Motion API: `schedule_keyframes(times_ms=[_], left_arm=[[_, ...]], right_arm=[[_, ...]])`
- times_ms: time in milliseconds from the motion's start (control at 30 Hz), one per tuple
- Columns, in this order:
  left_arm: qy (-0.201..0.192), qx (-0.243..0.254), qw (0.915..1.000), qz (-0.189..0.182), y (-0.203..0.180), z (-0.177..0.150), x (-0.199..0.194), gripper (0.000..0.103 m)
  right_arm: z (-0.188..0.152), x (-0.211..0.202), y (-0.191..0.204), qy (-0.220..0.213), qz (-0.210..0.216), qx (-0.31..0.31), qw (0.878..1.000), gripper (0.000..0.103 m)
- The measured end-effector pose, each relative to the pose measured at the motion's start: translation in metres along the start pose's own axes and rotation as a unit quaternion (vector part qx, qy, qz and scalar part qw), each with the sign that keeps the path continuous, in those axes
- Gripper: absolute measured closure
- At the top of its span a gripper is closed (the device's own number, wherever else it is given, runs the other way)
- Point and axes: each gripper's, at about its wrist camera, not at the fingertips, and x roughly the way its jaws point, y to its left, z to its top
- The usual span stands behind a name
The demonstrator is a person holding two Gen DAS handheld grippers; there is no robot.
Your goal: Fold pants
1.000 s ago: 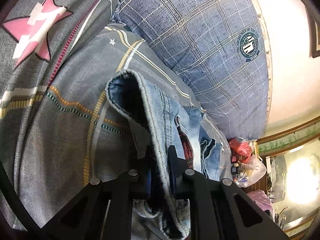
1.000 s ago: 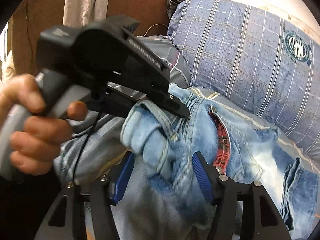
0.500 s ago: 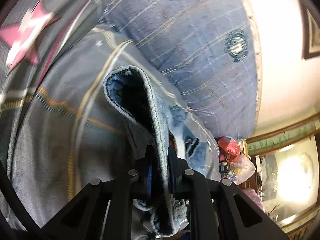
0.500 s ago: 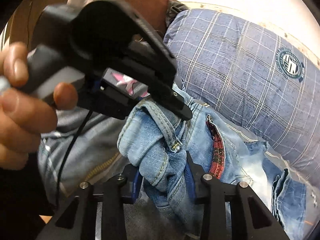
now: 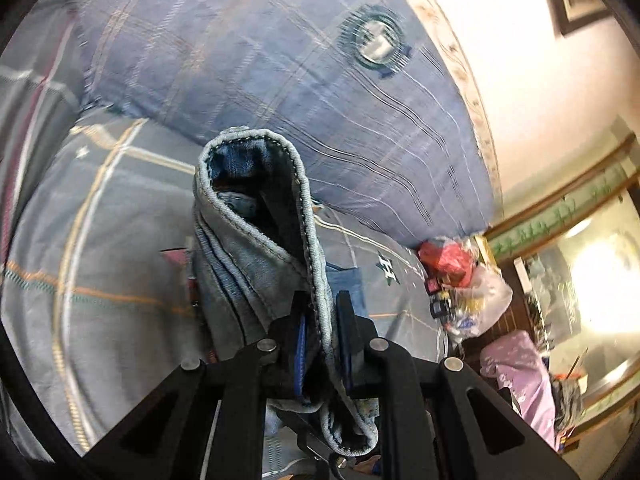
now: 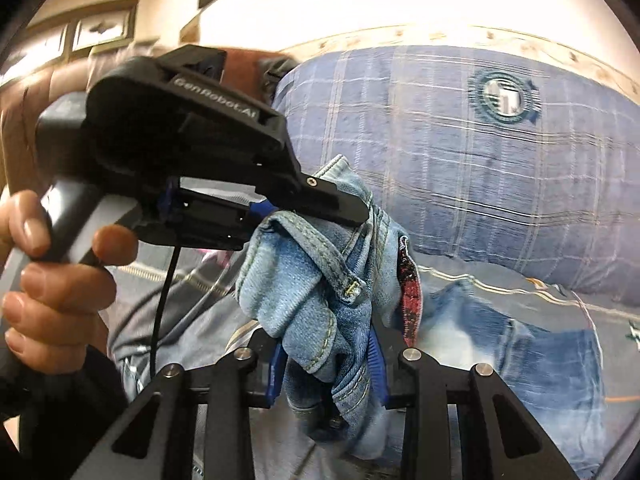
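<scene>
Between tool pads, bunched jeans (image 6: 320, 320)

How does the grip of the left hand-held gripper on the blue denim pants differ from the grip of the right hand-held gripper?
The left hand-held gripper pinches one thin stitched edge of the blue denim pants, pads almost together. The right hand-held gripper is closing on a thick bunched wad of them, pads wider apart. Both press the same pants, above the plaid bedding.

text: "GenRobot.AI" – on left claw (image 6: 312, 216) housing | pillow (image 6: 480, 152) badge – blurred, unreadable
</scene>
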Motion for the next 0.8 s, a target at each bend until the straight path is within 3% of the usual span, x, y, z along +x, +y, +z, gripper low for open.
schedule_keyframes(times_ms=[300, 533, 667, 800], left_arm=[[0.06, 0.074, 0.9954, 0.005, -0.092, -0.006, 0.076, 0.089], [0.126, 0.12, 0.9845, 0.021, -0.143, -0.028, 0.166, 0.089], [0.166, 0.127, 0.9768, 0.049, -0.149, -0.038, 0.223, 0.089], [0.204, 0.117, 0.9687, 0.08, -0.135, -0.049, 0.266, 0.088]], right_arm=[[-0.007, -0.064, -0.064, -0.038, -0.04, 0.065, 0.996, 0.071], [-0.039, -0.091, -0.134, -0.037, -0.065, 0.154, 0.985, 0.072], [-0.068, -0.097, -0.181, -0.026, -0.057, 0.253, 0.965, 0.072], [-0.1, -0.087, -0.213, 0.019, -0.058, 0.34, 0.939, 0.07]])
